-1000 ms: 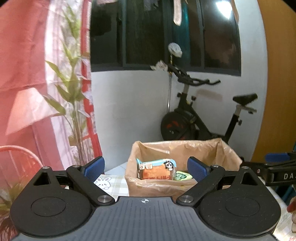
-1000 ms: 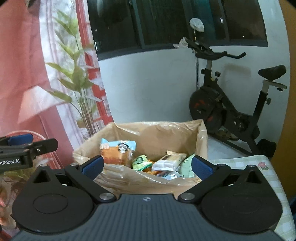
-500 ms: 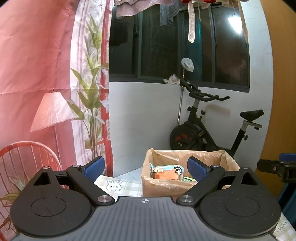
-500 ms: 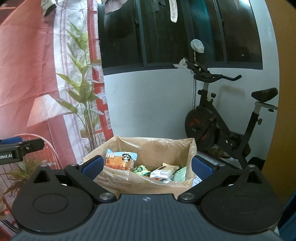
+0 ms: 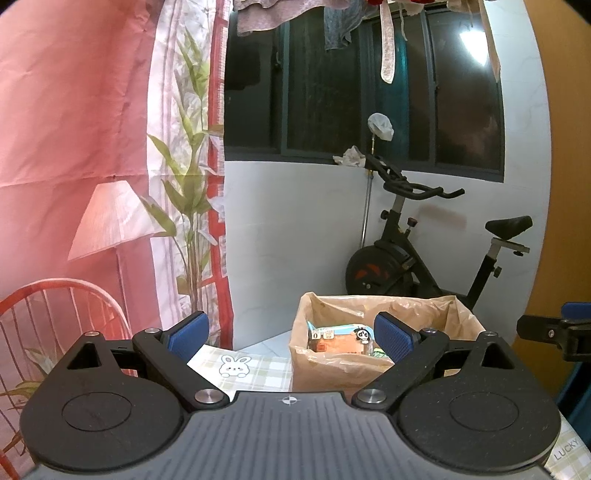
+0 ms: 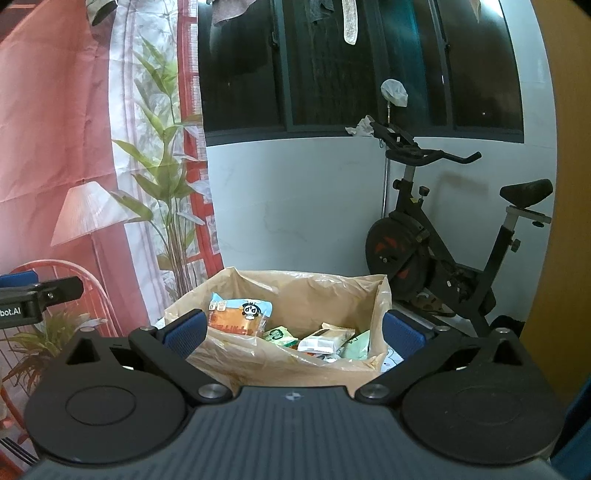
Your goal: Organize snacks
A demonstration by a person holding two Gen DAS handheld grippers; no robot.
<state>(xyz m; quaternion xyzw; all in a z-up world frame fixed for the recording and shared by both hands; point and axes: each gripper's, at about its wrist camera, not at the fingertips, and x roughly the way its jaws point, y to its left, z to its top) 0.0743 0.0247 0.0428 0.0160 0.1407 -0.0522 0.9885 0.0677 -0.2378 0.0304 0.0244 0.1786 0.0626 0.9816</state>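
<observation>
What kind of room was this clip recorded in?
Most likely a room in a home: an exercise bike by a dark window with laundry hanging, and a checked tablecloth holding a snack-filled bag.

Indoor light, fairly bright and even, night-dark window (image 5: 369, 92) with a lamp glare spot top right. Strong fisheye bending and black corners. Focus sharp, soft bike shadow on the wall (image 6: 295, 203)

I see snack packets (image 6: 295, 332) piled inside the open brown paper bag (image 6: 332, 291); the orange panda packet (image 6: 240, 314) stands upright at its left.
</observation>
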